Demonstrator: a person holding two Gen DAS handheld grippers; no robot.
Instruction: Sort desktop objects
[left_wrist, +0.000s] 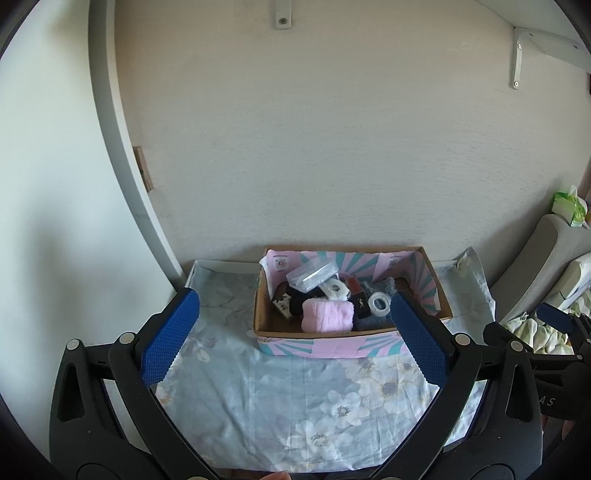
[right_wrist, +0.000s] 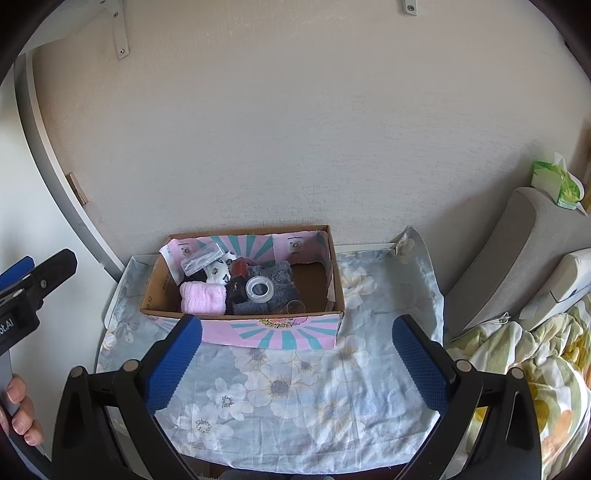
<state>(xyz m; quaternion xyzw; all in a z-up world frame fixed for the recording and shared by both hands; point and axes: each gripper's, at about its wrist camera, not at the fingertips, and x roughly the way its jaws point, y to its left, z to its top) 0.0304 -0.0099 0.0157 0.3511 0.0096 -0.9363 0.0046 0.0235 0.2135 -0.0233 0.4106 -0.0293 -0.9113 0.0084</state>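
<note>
A cardboard box (left_wrist: 436, 295) with pink and teal paper stands at the back of the small table; it also shows in the right wrist view (right_wrist: 334, 273). Inside lie a pink rolled towel (left_wrist: 327, 314) (right_wrist: 203, 297), a tape roll (left_wrist: 380, 303) (right_wrist: 259, 288), a clear plastic case (left_wrist: 312, 275) (right_wrist: 201, 260), a dark lipstick box (left_wrist: 360, 304) (right_wrist: 236, 288), grey fluffy cloth (right_wrist: 280, 277) and a clear cup (right_wrist: 295, 306). My left gripper (left_wrist: 295, 336) is open and empty in front of the box. My right gripper (right_wrist: 297, 363) is open and empty, also short of the box.
A floral cloth (left_wrist: 295, 398) (right_wrist: 314, 387) covers the table. A wall stands right behind the box. A grey cushion (right_wrist: 517, 251) with a green tissue pack (right_wrist: 554, 184) and bedding (right_wrist: 535, 369) lie to the right. The left gripper's body (right_wrist: 33, 291) shows at the right wrist view's left edge.
</note>
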